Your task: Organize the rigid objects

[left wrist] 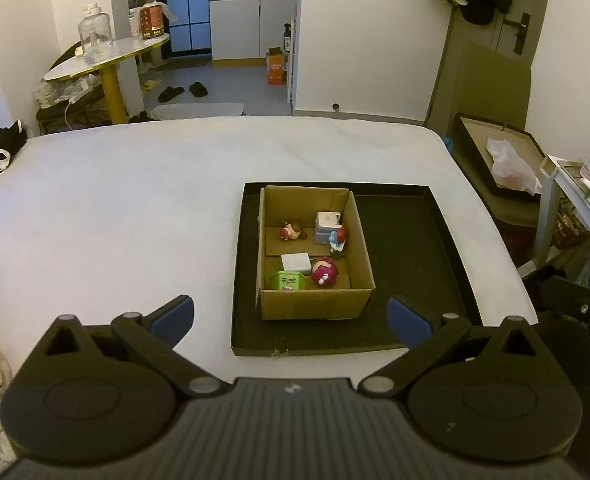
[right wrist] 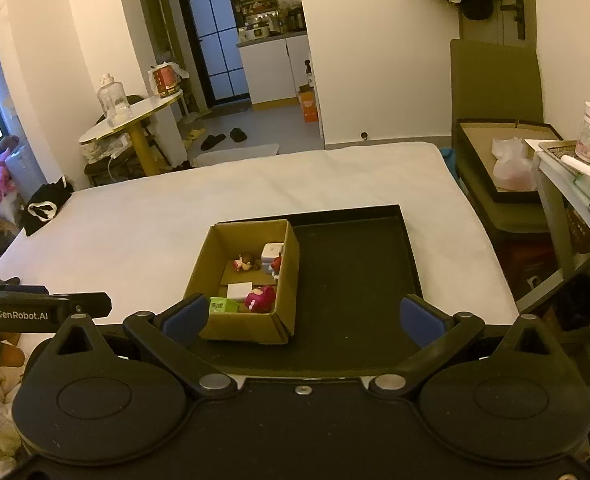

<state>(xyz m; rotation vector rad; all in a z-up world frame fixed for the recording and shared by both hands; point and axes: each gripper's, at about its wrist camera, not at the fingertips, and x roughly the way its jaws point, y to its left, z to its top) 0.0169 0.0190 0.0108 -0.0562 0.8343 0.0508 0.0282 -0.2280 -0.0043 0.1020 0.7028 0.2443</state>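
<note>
The left gripper [left wrist: 291, 318] hangs low over the near edge of the bed [left wrist: 115, 200], its blue pads [left wrist: 173, 318] spread wide with nothing between them. The right gripper [right wrist: 303, 318] is likewise spread wide and holds nothing, its pads [right wrist: 419, 320] standing over the near rim of the tray [right wrist: 355, 280]. In the right view, the left tool's black body, marked GenRobot.AI, shows at the left edge.

Just beyond the fingers, the black tray [left wrist: 411, 260] lies flat on the white bed. An open carton [left wrist: 315, 304] stands in the tray's left half; the right half is bare black floor.

All the small things are in the carton [right wrist: 251, 324]. Near its front wall sit a green box [left wrist: 288, 281] and, touching it on the right, a pink toy [left wrist: 325, 272]. Just behind them lies a white box [left wrist: 296, 263]. Toward the back, a small figure [left wrist: 291, 231] lies on its side at the left, and a grey-white box [left wrist: 327, 226] stands at the right with a red and blue toy [left wrist: 338, 238] against it, by the right wall.

Past the bed, a round table [left wrist: 107, 54] on a yellow leg carries a clear jug [left wrist: 93, 34] and a red tin [left wrist: 151, 22]. Black slippers [left wrist: 183, 91] lie on the floor toward the kitchen doorway. At the right, an olive chair [right wrist: 495, 92] holds an open flat box with a plastic bag [right wrist: 511, 164] in it.
</note>
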